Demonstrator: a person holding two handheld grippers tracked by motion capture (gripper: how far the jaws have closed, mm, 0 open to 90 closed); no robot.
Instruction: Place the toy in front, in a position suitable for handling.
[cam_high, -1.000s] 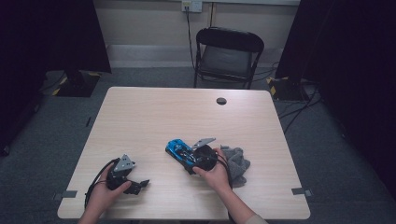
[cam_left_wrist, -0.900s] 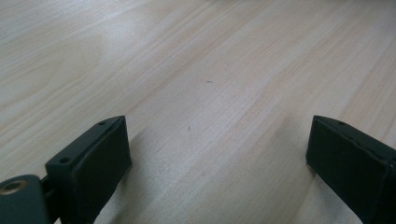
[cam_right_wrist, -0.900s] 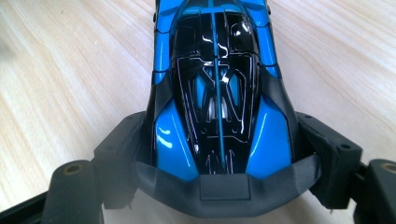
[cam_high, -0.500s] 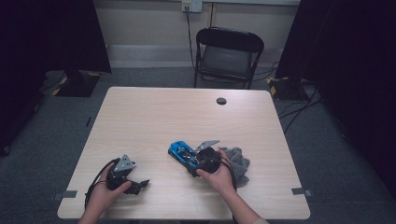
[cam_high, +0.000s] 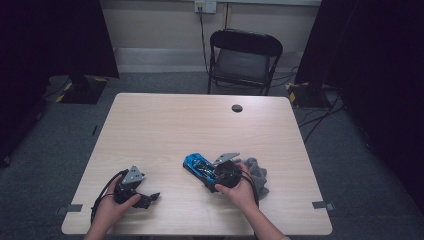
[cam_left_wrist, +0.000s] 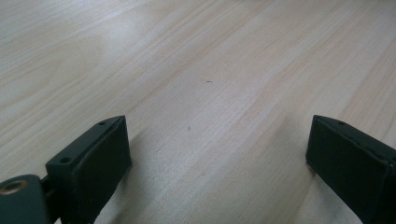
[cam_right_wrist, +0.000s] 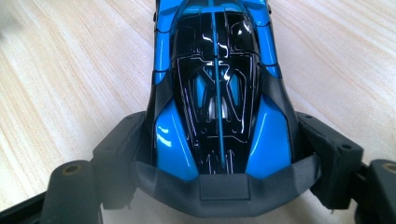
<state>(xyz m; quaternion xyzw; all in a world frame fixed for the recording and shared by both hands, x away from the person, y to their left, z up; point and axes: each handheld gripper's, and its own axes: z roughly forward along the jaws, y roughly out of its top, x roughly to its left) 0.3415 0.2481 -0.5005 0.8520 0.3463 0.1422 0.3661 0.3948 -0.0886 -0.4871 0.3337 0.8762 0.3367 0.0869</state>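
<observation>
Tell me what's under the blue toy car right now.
The blue toy car sits on the bare wooden table, with the right gripper closed on its rear sides. Its wheels and underside are hidden by its body. A grey cloth lies beside it.

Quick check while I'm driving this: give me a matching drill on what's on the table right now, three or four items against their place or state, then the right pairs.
Things:
1. toy car
2. left gripper
3. grey cloth
4. black round cap

Places or states:
A. at the table's far edge, near the chair
B. jaws open over bare wood
C. gripped at its rear between the right gripper's jaws
D. crumpled beside the right hand

Pairs: 1-C, 2-B, 3-D, 4-A
</observation>
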